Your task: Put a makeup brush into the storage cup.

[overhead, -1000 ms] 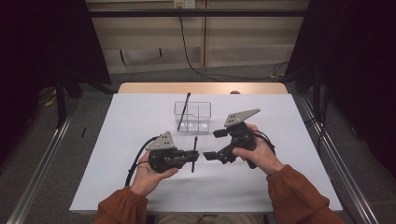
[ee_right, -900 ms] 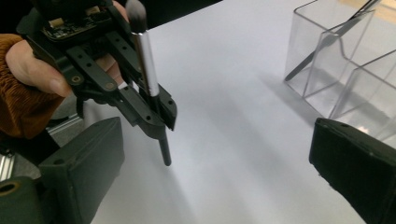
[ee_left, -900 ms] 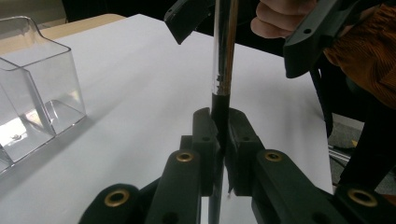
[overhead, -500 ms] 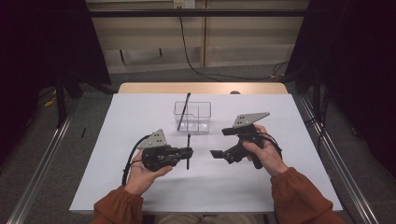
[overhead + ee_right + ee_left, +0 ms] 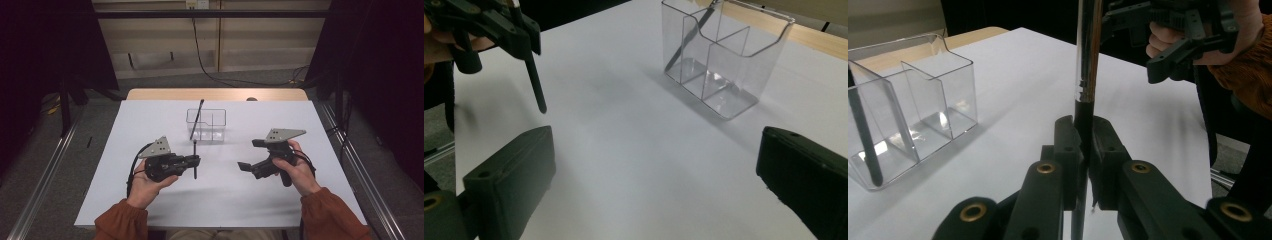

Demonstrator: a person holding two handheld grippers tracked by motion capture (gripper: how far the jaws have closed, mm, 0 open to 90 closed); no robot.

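White covers the tabletop [image 5: 150,200], and near the middle of the high view, a little above centre, stands a clear organiser [image 5: 206,125] split into compartments, with one dark pen [image 5: 196,119] leaning out of its left part toward the top of the frame. Below and left of it, the left claw [image 5: 195,161] is clamped on a second pen [image 5: 194,159], which stands roughly upright in the grip, crossing the jaws, its upper end just short of the organiser's lower left corner and apart from it. In the left gripper view that pen [image 5: 1087,75] rises through the centre of the frame, black where the pads squeeze it and shiny metal above, with the organiser [image 5: 908,105] at the left edge and the other hand's gripper at upper right. At right of centre in the high view the right claw [image 5: 252,155] has its jaws wide apart with nothing between them, pointing left toward the held pen and well apart from it, above bare tabletop. The right gripper view shows its two black jaws at the lower corners, the white tabletop [image 5: 634,150] between them, the organiser [image 5: 724,60] at upper right and the pen [image 5: 535,85] hanging from the left claw at upper left.
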